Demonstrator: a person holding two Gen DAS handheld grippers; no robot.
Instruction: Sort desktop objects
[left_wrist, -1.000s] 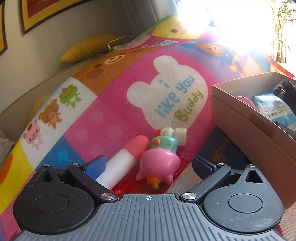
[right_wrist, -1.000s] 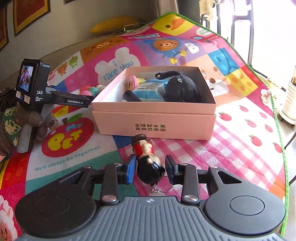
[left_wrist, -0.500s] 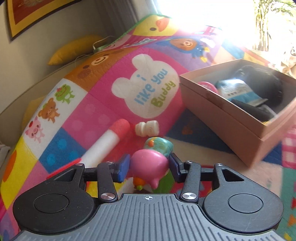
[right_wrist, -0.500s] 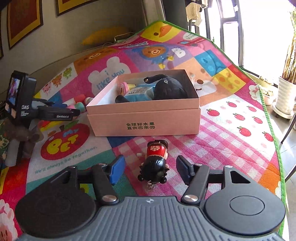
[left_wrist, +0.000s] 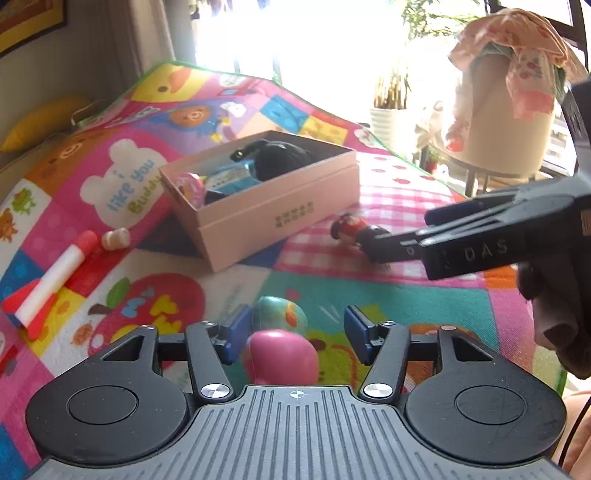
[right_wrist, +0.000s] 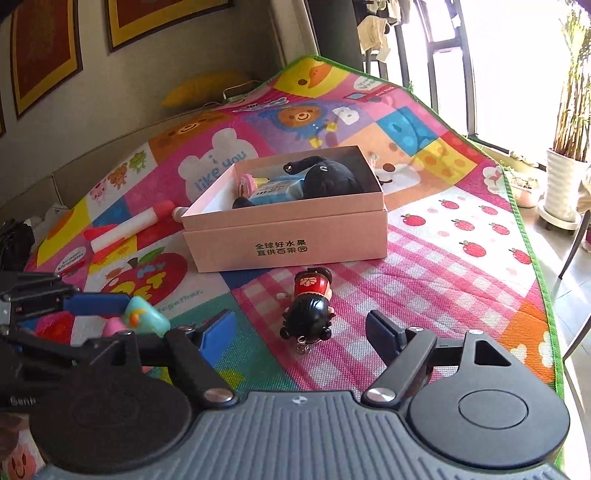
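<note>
Both grippers' jaws have just been opening: the left gripper (left_wrist: 295, 334) straddles a pink toy (left_wrist: 282, 356), released; the right gripper (right_wrist: 301, 330) stands spread around a doll (right_wrist: 308, 304) on the mat (right_wrist: 424, 295).

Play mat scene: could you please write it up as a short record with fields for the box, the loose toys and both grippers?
box: open pink cardboard box on the play mat; holds a black plush toy and a blue packet
left gripper: open, jaws have just been opening; pink-and-teal toy between them, one pad clear of it
right gripper: open, jaws have just been opening; doll lies on the mat between them, untouched
loose toys: foam rocket and small white toy, left of the box
</note>
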